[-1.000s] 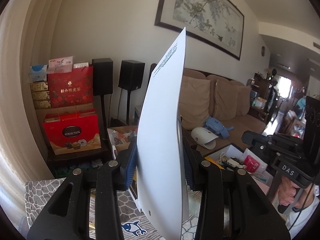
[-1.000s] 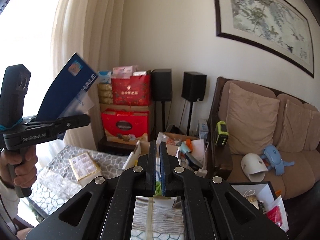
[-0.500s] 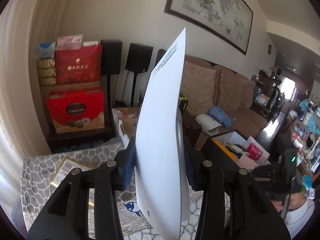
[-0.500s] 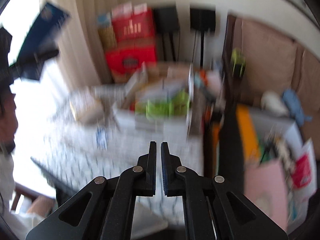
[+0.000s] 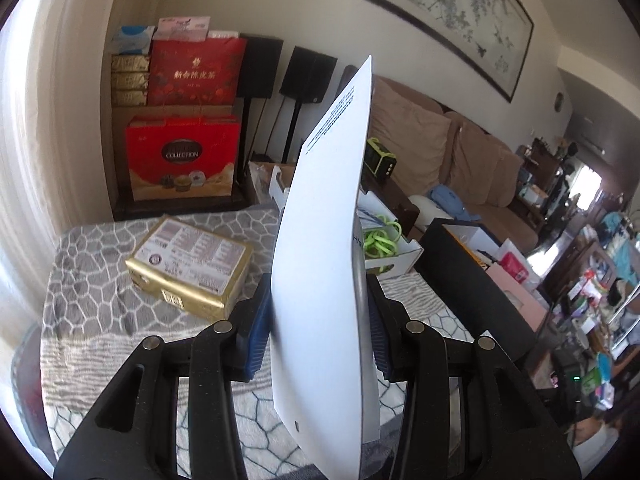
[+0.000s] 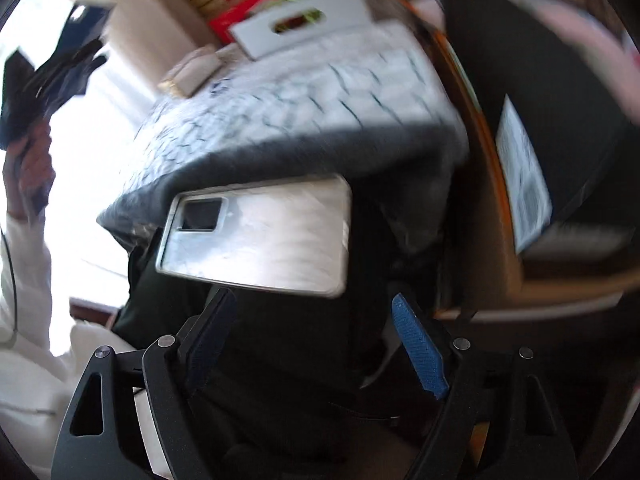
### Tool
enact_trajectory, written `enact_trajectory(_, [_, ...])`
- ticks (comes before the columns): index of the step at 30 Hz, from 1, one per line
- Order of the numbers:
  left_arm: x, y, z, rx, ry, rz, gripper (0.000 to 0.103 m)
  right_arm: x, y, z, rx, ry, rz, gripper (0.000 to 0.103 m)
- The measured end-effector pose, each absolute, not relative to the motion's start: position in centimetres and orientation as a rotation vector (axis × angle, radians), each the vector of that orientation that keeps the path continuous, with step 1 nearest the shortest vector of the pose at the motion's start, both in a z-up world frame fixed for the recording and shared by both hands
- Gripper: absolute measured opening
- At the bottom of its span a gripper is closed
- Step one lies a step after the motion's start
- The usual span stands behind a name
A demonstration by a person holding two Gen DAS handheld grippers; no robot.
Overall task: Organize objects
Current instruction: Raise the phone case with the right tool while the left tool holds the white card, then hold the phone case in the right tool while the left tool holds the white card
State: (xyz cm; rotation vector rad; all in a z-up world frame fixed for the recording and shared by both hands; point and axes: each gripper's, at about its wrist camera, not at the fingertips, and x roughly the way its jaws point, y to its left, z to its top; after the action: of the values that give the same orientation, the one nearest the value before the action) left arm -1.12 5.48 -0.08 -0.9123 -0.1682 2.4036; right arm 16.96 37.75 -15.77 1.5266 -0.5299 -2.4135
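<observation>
The left gripper (image 5: 318, 320) has its jaws clamped on a flat white-and-blue box (image 5: 328, 240), held upright on edge above the desk (image 5: 92, 320) with its grey hexagon-patterned cloth; a gold-wrapped box (image 5: 190, 266) and a white cardboard tray (image 5: 396, 258) of green loops sit on that desk. The right gripper (image 6: 316, 348) points steeply down with its jaws opening, nothing between them, and just ahead of them a silvery phone (image 6: 264, 236) lies back-up on something dark below the desk's edge, in a blurred view.
</observation>
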Motion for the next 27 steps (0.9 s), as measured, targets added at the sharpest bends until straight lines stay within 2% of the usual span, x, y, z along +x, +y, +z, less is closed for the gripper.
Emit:
enact_trajectory(5, [-0.5, 5.0, 0.1, -0.902, -0.187, 2.402, 0.040, 14.6, 38.7, -18.4, 1.452, -0.846, -2.330, 0.082])
enact_trajectory(7, [-0.2, 4.8, 0.2, -0.892, -0.184, 2.405, 0.040, 13.8, 38.5, -18.7, 1.435, -0.901, -2.311, 0.074])
enact_trajectory(9, [-0.2, 4.6, 0.2, -0.893, -0.182, 2.407, 0.041, 13.0, 38.2, -19.1, 1.425, -0.960, -2.286, 0.050])
enact_trajectory(10, [-0.2, 4.5, 0.1, -0.900, -0.185, 2.410, 0.041, 12.6, 38.1, -19.1, 1.429, -0.985, -2.283, 0.049])
enact_trajectory(14, [-0.7, 3.9, -0.5, -0.929, -0.222, 2.404, 0.041, 12.9, 39.0, -18.4, 1.300, -1.120, -2.273, 0.016])
enact_trajectory(15, [-0.8, 3.8, -0.6, -0.935, -0.232, 2.403, 0.041, 13.2, 39.4, -18.3, 1.266, -1.183, -2.243, 0.011])
enact_trajectory(17, [-0.9, 3.9, -0.8, -0.944, -0.240, 2.395, 0.041, 13.7, 39.8, -17.7, 1.229, -1.229, -2.230, 0.007])
enact_trajectory(22, [-0.3, 4.3, -0.2, -0.915, -0.221, 2.395, 0.041, 14.9, 39.9, -13.7, 1.172, -1.196, -2.284, 0.007])
enact_trajectory(27, [0.4, 4.8, 1.2, -0.862, -0.193, 2.399, 0.041, 15.8, 39.0, -5.7, 1.024, -0.988, -2.426, 0.007])
